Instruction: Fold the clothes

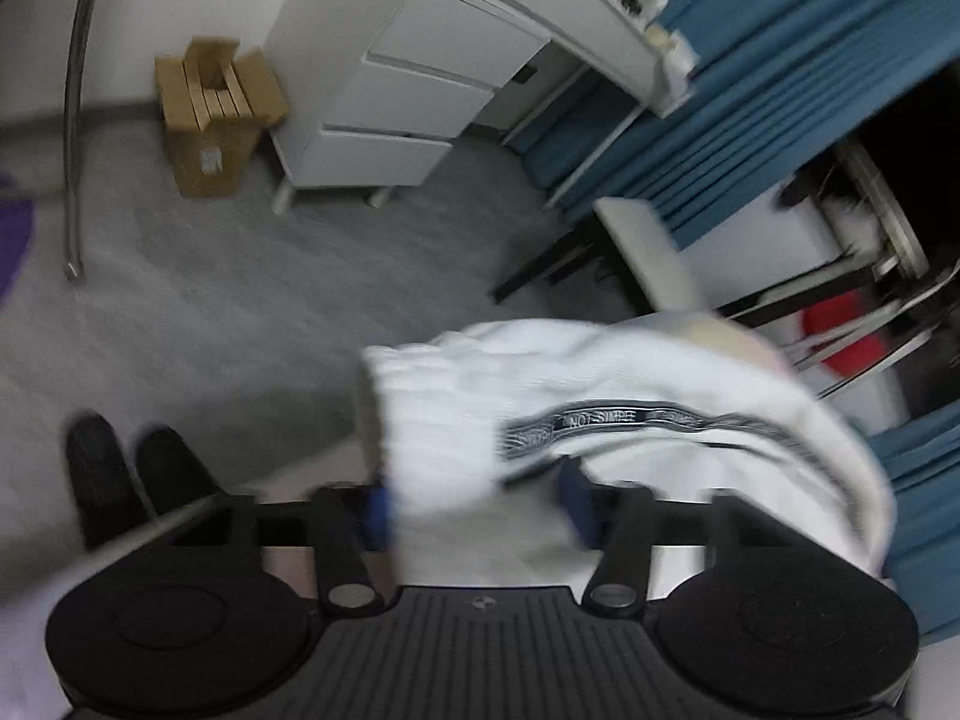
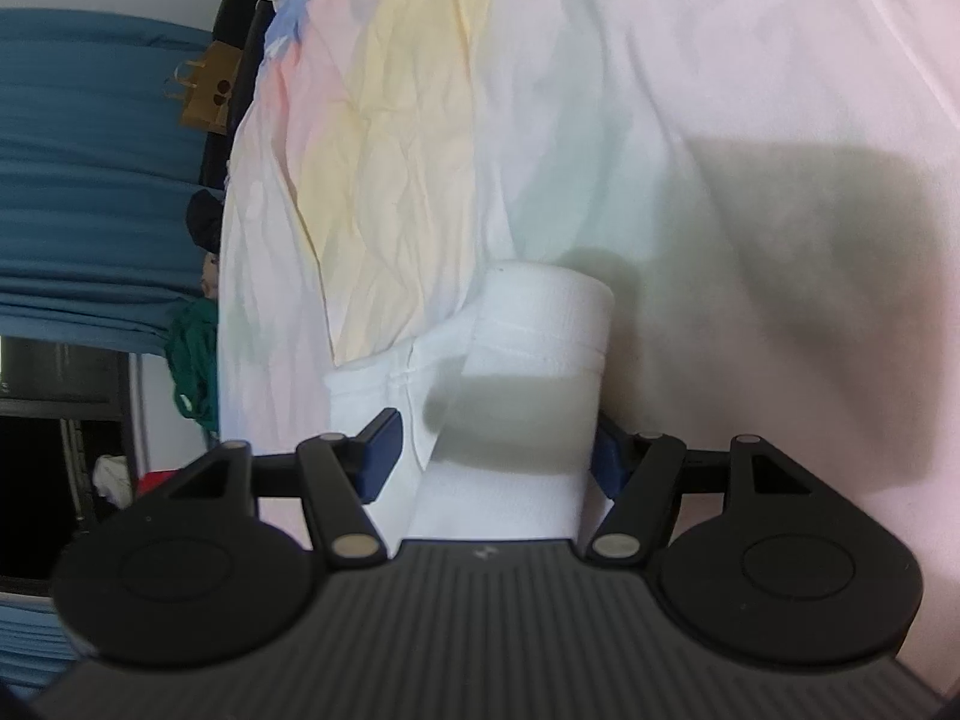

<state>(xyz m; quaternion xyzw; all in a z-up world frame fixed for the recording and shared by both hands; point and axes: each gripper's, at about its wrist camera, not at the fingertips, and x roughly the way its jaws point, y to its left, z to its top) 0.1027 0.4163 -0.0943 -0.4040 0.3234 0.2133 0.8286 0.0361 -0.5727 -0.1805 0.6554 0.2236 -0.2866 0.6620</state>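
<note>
A white garment (image 1: pixel 600 372) with a black band reading "NOT SIMPLE" (image 1: pixel 600 420) hangs bunched over my left gripper (image 1: pixel 477 510), raised above the floor. The cloth fills the gap between its blue pads (image 1: pixel 378 516), and the gripper is shut on it. In the right wrist view a folded white part of the garment (image 2: pixel 540 324) runs forward from my right gripper (image 2: pixel 493 462), which is shut on it between its blue pads (image 2: pixel 381 450). That part rests against a pastel-striped bed sheet (image 2: pixel 408 120). The view from the left wrist is blurred.
Below the left gripper lie grey carpet (image 1: pixel 270 300) and a person's black shoes (image 1: pixel 120 480). A cardboard box (image 1: pixel 210 120), a white drawer unit (image 1: pixel 390 90), a metal pole (image 1: pixel 75 120) and blue curtains (image 1: pixel 780 60) stand beyond. Left of the bed are a blue curtain (image 2: pixel 90 180), a paper bag (image 2: pixel 207 90) and green cloth (image 2: pixel 195 360).
</note>
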